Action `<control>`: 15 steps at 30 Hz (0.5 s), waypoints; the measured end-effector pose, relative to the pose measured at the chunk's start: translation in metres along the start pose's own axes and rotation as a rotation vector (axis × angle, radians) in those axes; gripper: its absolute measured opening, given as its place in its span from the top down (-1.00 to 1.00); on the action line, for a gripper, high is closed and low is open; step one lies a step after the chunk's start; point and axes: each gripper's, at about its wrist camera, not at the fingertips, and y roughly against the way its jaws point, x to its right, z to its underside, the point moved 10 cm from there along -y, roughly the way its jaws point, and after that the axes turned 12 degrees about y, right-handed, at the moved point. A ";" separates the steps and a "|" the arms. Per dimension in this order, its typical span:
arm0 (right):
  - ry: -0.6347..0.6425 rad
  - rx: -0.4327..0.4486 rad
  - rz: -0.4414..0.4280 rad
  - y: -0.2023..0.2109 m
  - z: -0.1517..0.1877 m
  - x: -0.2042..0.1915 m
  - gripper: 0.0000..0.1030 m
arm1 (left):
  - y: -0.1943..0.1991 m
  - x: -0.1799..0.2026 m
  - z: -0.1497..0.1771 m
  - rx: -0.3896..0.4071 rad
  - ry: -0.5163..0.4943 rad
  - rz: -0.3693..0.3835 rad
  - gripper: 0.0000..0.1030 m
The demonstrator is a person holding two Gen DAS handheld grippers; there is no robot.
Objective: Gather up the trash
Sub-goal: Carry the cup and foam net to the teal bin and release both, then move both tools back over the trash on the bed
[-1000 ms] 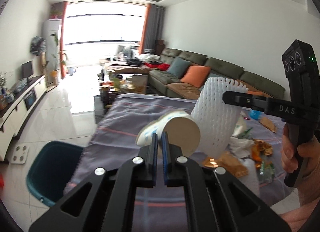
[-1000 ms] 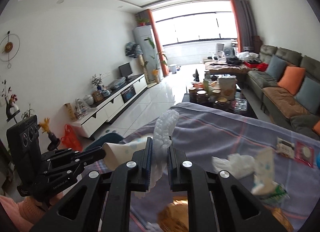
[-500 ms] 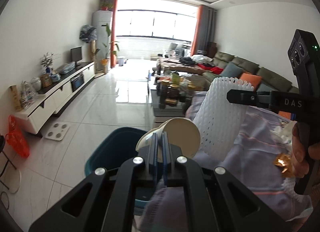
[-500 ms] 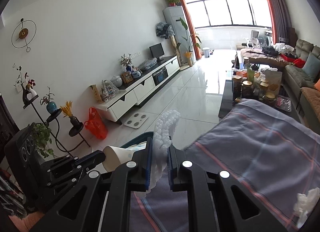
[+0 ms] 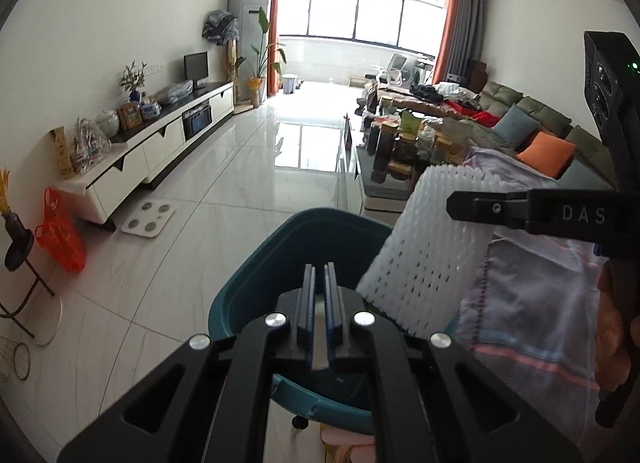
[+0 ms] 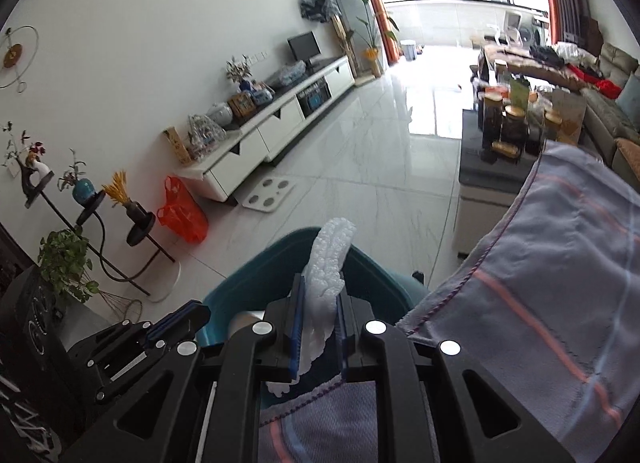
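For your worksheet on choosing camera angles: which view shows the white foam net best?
The left wrist view: the white foam net appears broadside, its mesh visible, held by the right gripper above the teal bin. The right wrist view shows the net edge-on between the fingers.

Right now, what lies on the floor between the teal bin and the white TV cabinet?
A white scale on the tiles, nearer the cabinet than the bin; both wrist views show it.
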 end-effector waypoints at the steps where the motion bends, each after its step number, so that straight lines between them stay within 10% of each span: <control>1: -0.009 -0.019 0.005 -0.007 0.002 0.002 0.69 | -0.005 0.000 0.003 -0.010 0.005 -0.004 0.87; 6: -0.044 -0.099 0.014 -0.026 0.014 0.011 0.51 | -0.031 -0.002 0.010 -0.060 0.055 -0.009 0.86; 15: -0.061 -0.066 0.044 -0.003 0.014 0.020 0.08 | -0.009 -0.003 0.010 -0.001 0.114 0.023 0.03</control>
